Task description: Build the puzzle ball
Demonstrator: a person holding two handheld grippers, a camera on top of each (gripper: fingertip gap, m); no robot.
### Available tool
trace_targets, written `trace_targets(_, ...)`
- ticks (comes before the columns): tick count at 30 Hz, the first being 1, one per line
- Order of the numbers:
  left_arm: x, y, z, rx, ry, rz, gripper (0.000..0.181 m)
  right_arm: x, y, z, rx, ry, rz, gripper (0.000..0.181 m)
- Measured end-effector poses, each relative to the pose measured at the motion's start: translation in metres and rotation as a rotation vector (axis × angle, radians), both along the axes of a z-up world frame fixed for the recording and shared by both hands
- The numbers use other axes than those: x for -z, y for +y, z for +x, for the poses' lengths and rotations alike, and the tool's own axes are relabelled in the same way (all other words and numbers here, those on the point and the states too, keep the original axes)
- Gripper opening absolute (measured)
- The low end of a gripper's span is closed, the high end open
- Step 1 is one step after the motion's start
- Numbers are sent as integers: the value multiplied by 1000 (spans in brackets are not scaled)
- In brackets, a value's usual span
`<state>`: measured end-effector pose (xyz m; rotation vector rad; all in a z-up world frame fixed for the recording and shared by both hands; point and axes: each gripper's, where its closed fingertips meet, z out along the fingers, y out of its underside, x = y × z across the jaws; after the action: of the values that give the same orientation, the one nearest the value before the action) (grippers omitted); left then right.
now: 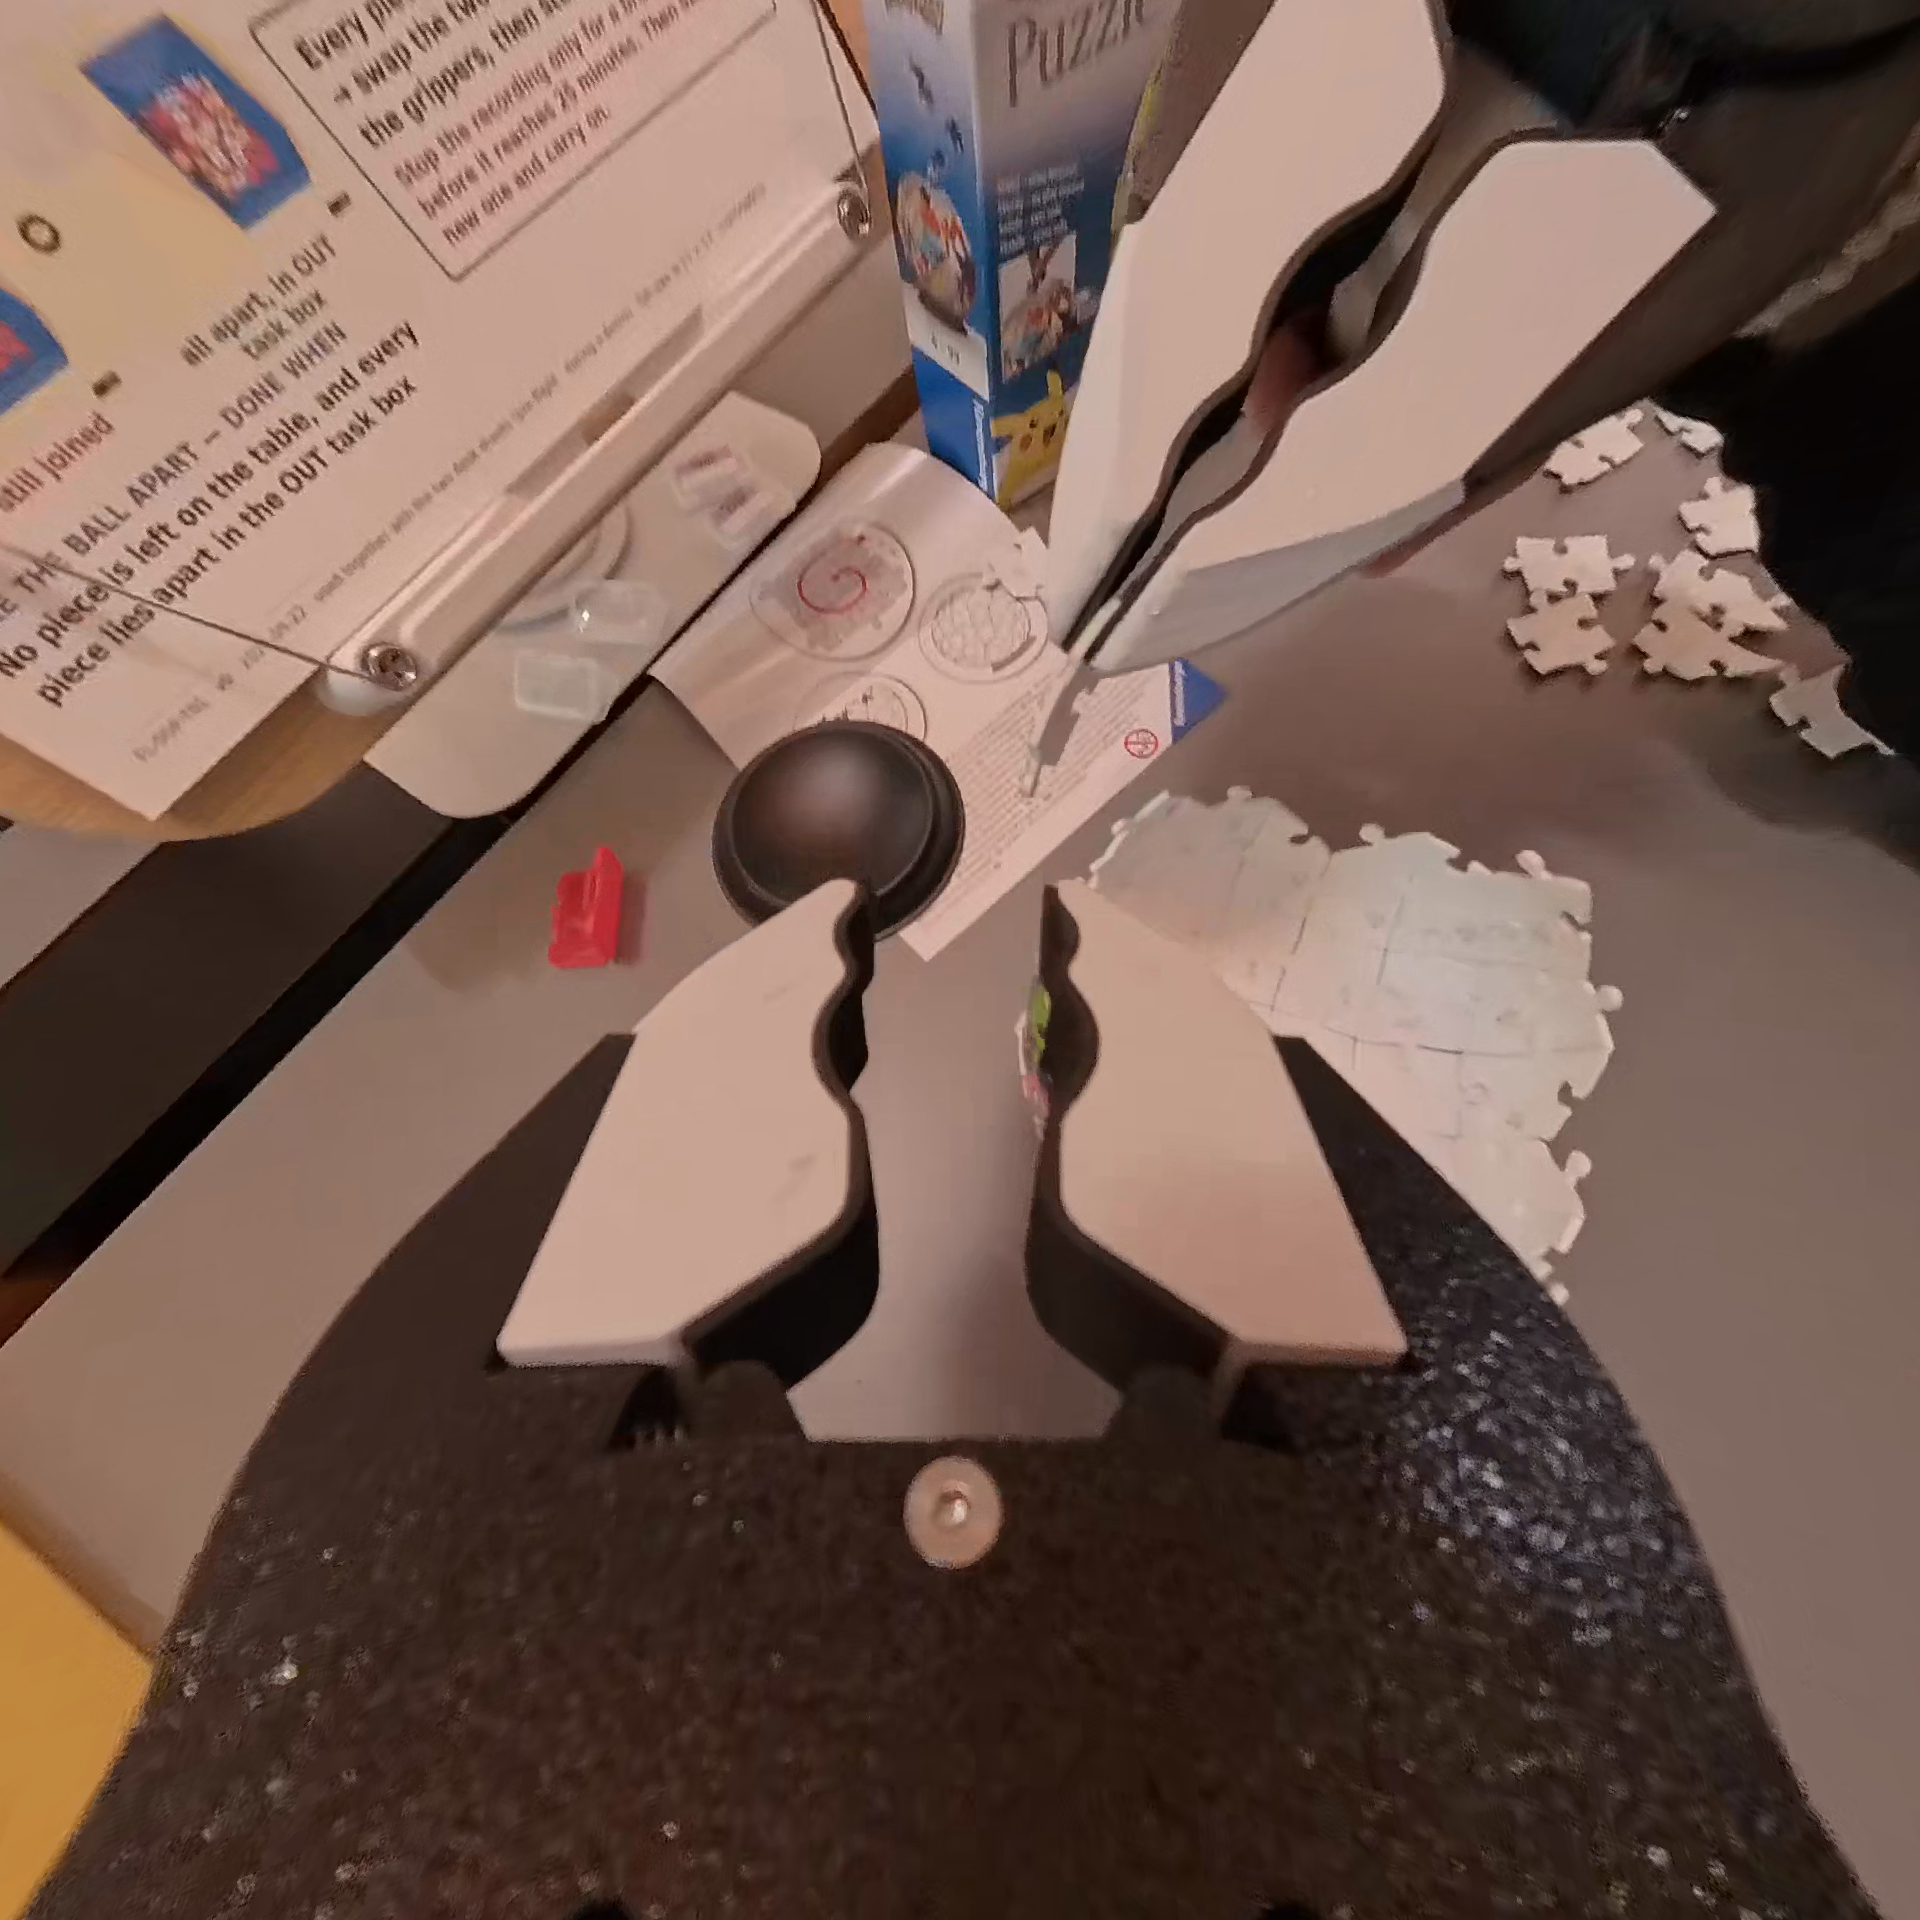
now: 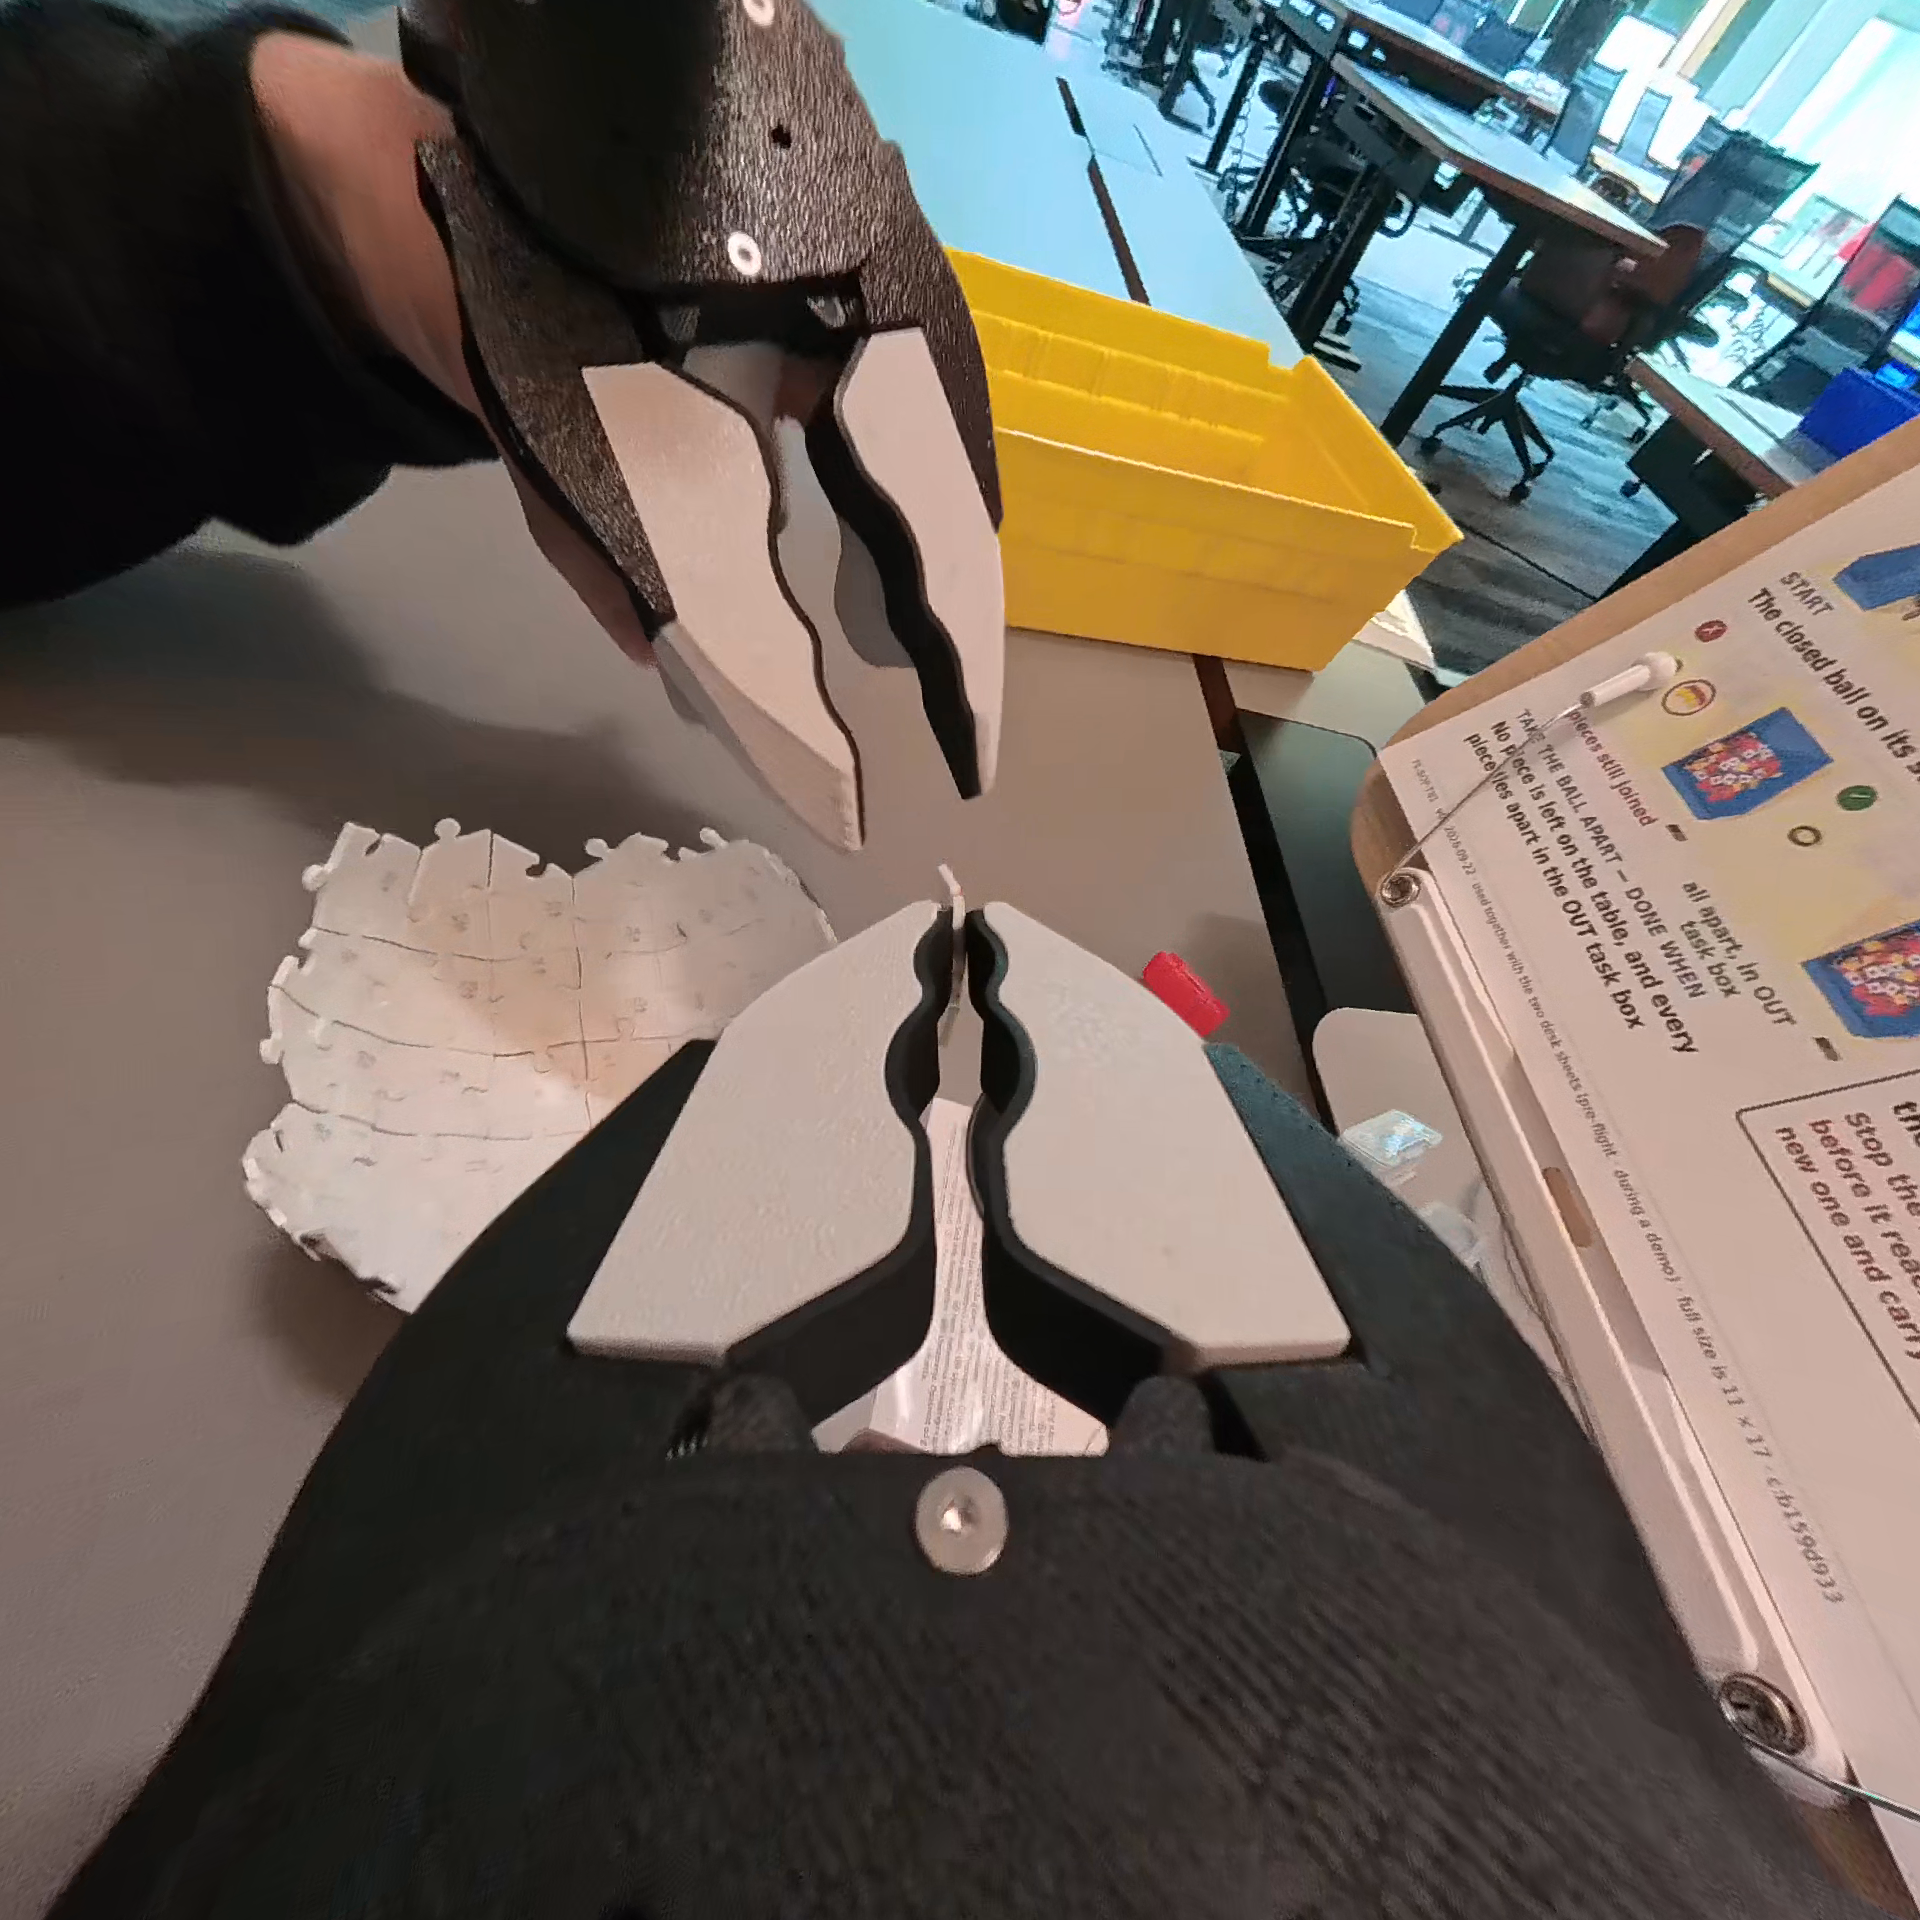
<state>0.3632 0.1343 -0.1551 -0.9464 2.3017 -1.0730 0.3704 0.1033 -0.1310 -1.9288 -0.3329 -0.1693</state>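
**Piece pinched edge-on over the leaflet**

Right claw (image 2: 956, 914): pressed together on a thin white piece (image 2: 949, 888), seen edge-on, its tip poking out past the fingertips. I take it for a puzzle piece. In the left wrist view it hangs over the leaflet (image 1: 935, 623), clear of the table.

Left claw (image 1: 951, 904): spread, bare table showing through the gap. A coloured sliver sits against the inner face of one finger; I cannot tell what it is or whether it is held.

Shell (image 1: 1403, 987): a curved sheet of joined pieces, white side up, lying on the table just beside my left claw.

Handling, my guess:
- Single pieces are light, thin and stiff, with slick faces. Grip flat across the body, not on a tab.
- The shell is light but weak at its seams. A pinch at the rim could buckle it or pop joints. Steady it low on the rim with one claw and press the new piece in with the other.

Counts:
- shell: one
- loose pieces (image 1: 1610, 592), beyond the shell: about eight, overlapping, so not exact
- black domed stand (image 1: 836, 831): one
- red clip (image 1: 592, 909): one
- box (image 1: 966, 260): one, upright
- board (image 2: 1662, 1039): one
- yellow tray (image 2: 1195, 468): one seen, perhaps stacked
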Motion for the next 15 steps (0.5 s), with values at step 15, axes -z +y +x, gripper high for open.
trace_targets(15, 52, 1, -12, 59, 191, 201, 40, 31, 4, -11, -88, 13, -123, 3)
